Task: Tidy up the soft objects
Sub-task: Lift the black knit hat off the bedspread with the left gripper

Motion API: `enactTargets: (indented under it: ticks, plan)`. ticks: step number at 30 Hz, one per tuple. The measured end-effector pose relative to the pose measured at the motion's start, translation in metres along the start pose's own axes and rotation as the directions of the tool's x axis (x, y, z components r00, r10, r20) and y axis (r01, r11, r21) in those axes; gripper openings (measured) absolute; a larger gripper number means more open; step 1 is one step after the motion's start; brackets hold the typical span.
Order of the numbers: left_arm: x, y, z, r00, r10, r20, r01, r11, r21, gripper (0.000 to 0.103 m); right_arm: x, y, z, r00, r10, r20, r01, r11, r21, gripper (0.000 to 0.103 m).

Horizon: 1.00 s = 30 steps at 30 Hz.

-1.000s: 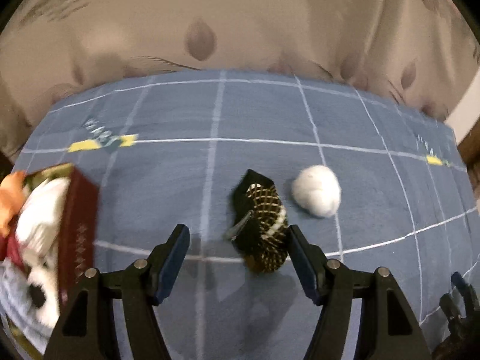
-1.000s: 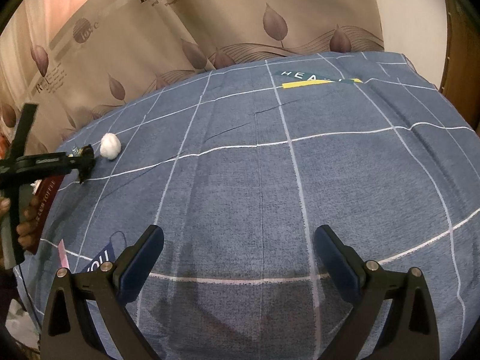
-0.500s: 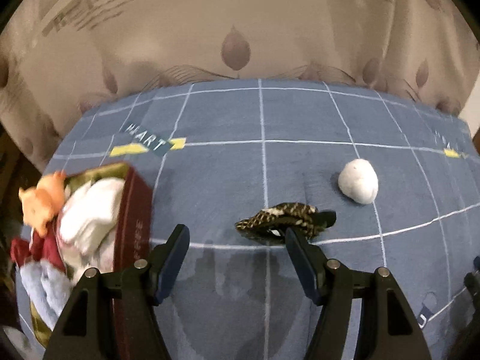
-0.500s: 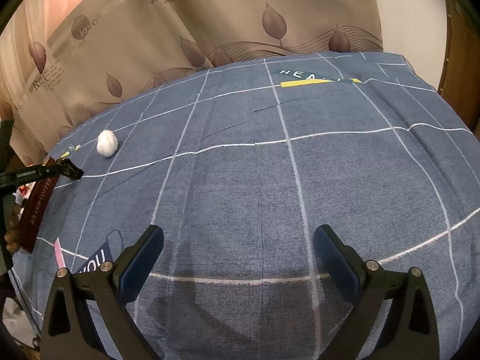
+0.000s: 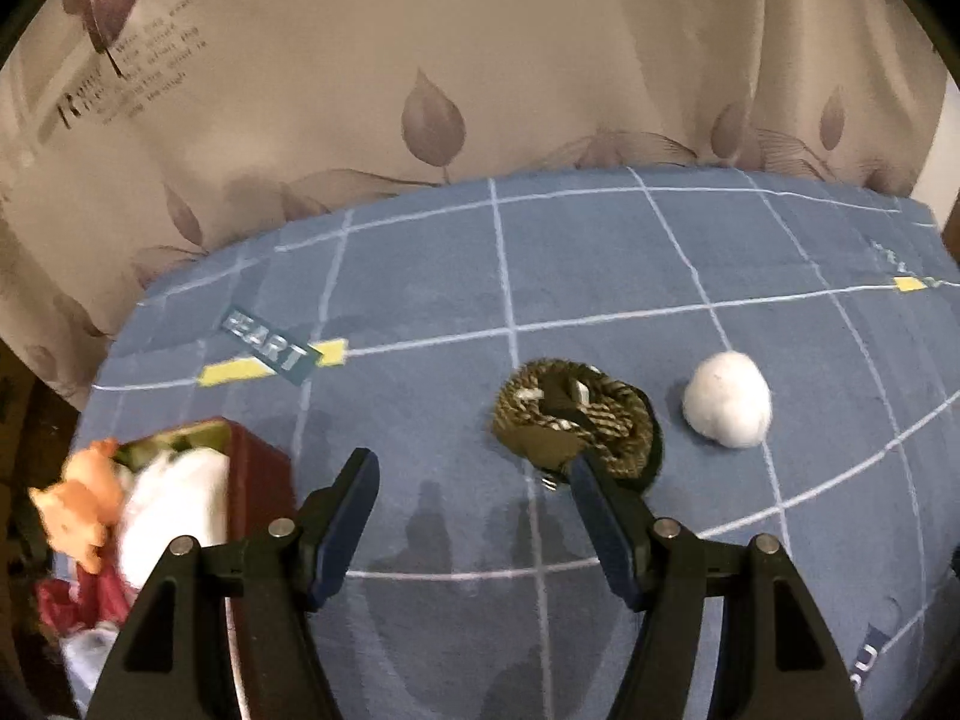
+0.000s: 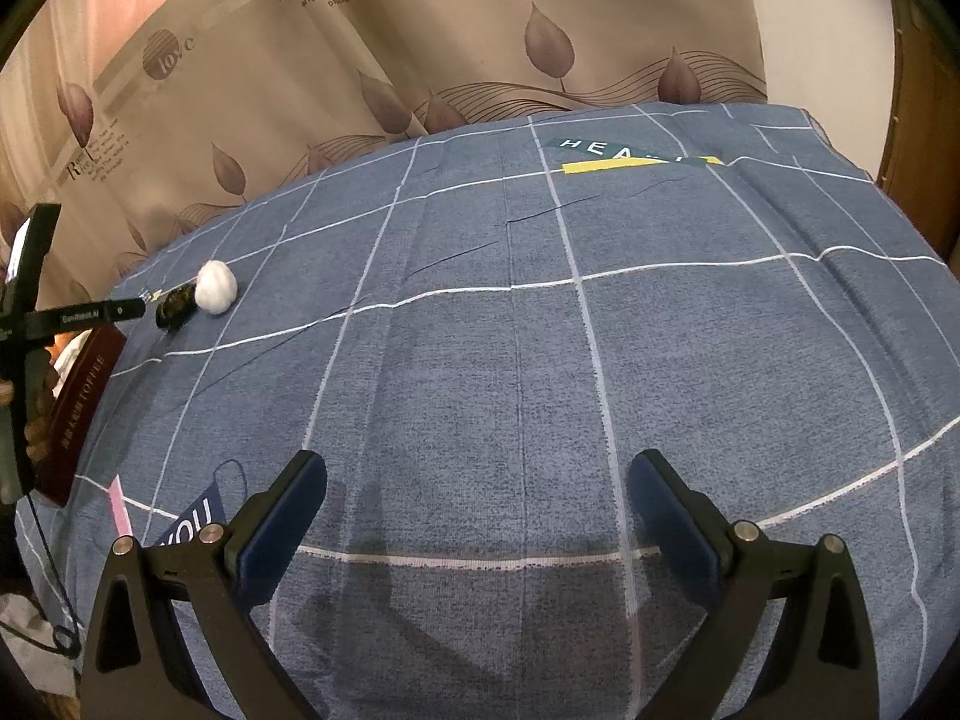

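Note:
A crumpled dark patterned cloth point(image 5: 573, 420) lies on the blue checked bedsheet point(image 5: 420, 300), just ahead of my left gripper's right finger. A white soft ball point(image 5: 727, 399) lies right of it. My left gripper point(image 5: 471, 474) is open and empty above the sheet. A dark red box point(image 5: 252, 480) at the lower left holds soft toys, with an orange plush point(image 5: 81, 498) and white plush point(image 5: 174, 504). My right gripper point(image 6: 477, 480) is open and empty over bare sheet; far left in its view are the ball point(image 6: 215, 287), cloth point(image 6: 174, 306) and box point(image 6: 75, 414).
A beige leaf-print curtain point(image 5: 450, 60) hangs behind the bed. The bed edge falls away at the left point(image 5: 90, 372). The person's hand and left gripper point(image 6: 36, 324) show at the left of the right wrist view. A wooden door frame point(image 6: 924, 120) stands at right.
The patterned cloth has been let go and now lies crumpled on the sheet beside the white ball. My left gripper has drawn back and swung; the box stays at lower left. My right gripper is still.

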<state>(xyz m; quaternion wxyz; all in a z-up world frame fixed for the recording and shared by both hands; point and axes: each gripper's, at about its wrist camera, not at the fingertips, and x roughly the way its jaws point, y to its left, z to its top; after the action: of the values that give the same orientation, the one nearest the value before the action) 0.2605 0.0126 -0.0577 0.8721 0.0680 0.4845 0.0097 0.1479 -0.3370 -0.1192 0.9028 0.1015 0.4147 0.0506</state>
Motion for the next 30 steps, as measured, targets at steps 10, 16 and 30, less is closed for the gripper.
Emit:
enactTargets:
  ticks: [10,16,30]
  plan:
    - [0.041,0.042,0.005,0.913,-0.398,-0.089,0.308,0.817,-0.488,0.068,0.001,-0.001,0.000,1.000,0.004,0.002,-0.004,1.000,0.002,0.101]
    - [0.053,0.037,0.023,0.904,-0.408,-0.130,0.285,0.800,-0.528,0.068,-0.001,-0.001,-0.001,1.000,0.019,0.008,-0.019,1.000,0.006,0.101]
    - [0.062,0.032,0.033,0.915,-0.377,-0.145,0.251,0.812,-0.527,0.031,-0.001,-0.003,0.000,0.999,0.035,0.010,-0.035,0.999,0.011,0.101]
